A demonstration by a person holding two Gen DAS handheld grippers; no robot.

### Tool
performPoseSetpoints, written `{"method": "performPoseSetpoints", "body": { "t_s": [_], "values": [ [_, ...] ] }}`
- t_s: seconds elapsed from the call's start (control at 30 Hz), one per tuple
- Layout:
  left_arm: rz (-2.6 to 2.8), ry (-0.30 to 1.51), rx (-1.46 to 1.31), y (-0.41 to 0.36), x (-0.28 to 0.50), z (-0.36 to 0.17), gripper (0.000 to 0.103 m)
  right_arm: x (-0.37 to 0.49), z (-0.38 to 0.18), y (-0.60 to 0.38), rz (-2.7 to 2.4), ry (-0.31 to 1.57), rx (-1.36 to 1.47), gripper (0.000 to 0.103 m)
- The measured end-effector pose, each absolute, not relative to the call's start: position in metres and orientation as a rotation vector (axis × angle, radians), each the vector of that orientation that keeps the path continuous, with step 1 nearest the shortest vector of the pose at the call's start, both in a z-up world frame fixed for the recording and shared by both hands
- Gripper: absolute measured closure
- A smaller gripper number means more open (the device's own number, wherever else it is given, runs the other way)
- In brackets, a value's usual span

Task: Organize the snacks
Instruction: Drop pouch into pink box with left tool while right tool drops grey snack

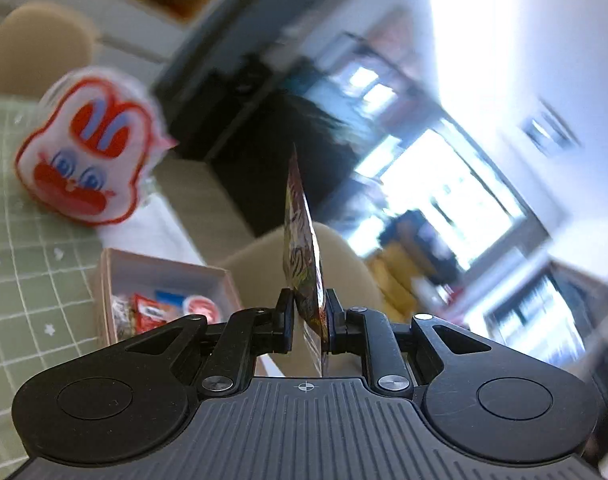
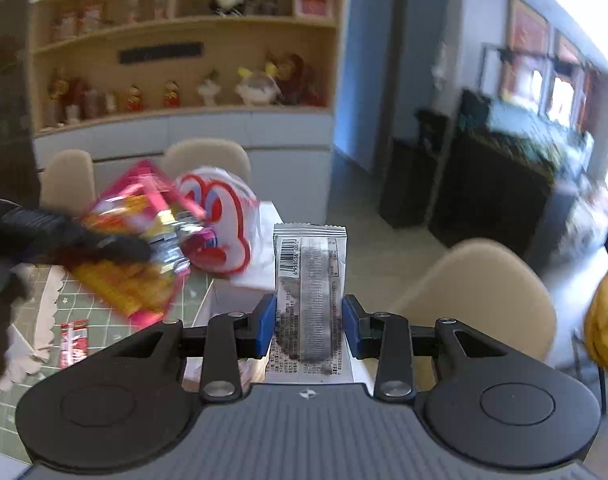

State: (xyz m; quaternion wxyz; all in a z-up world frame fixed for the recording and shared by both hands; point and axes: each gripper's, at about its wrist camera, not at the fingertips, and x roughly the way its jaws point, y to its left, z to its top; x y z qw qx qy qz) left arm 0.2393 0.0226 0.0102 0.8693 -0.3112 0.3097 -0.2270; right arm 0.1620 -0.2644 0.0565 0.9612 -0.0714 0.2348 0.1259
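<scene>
My left gripper [image 1: 309, 308] is shut on a flat, colourful snack packet [image 1: 302, 240], seen edge-on and raised above the table. In the right wrist view that same pink and yellow packet [image 2: 136, 240] hangs blurred in the left gripper [image 2: 116, 246]. My right gripper [image 2: 309, 320], with blue pads, is shut on a silver packet with a barcode [image 2: 309, 272], held upright. Below the left gripper an open pale box [image 1: 108, 280] holds several small snacks. A white and red rabbit-face bag [image 1: 88, 152] stands on the green checked tablecloth [image 1: 32, 272].
A small red packet [image 2: 72, 342] lies on the tablecloth [image 2: 116, 320] near a white lace edge. Beige chairs [image 2: 483, 304] stand around the table. The rabbit-face bag [image 2: 220, 224] stands behind the box's white wall [image 2: 232, 300]. Something yellow and padded [image 2: 607, 312] is at the right edge.
</scene>
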Motion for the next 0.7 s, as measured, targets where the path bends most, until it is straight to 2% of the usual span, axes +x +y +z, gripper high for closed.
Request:
{"method": "performPoseSetpoints", "body": {
  "t_s": [0.23, 0.3, 0.33, 0.53, 0.7],
  "values": [
    [-0.315, 0.858, -0.684, 0.000, 0.320, -0.087, 0.084, 0.211, -0.001, -0.306, 0.350, 0.551, -0.052, 0.068],
    [-0.221, 0.884, -0.707, 0.001, 0.322, -0.114, 0.075, 0.225, -0.020, -0.309, 0.380, 0.612, -0.048, 0.068],
    [-0.185, 0.879, -0.701, 0.002, 0.319, -0.120, 0.074, 0.229, -0.028, -0.310, 0.392, 0.630, -0.062, 0.068],
    [-0.041, 0.744, -0.657, 0.018, 0.260, -0.098, 0.073, 0.267, -0.055, -0.292, 0.484, 0.703, -0.067, 0.068],
    [0.074, 0.752, -0.547, 0.018, 0.182, -0.076, 0.073, 0.309, -0.069, -0.246, 0.529, 0.692, -0.075, 0.068]
  ]
}}
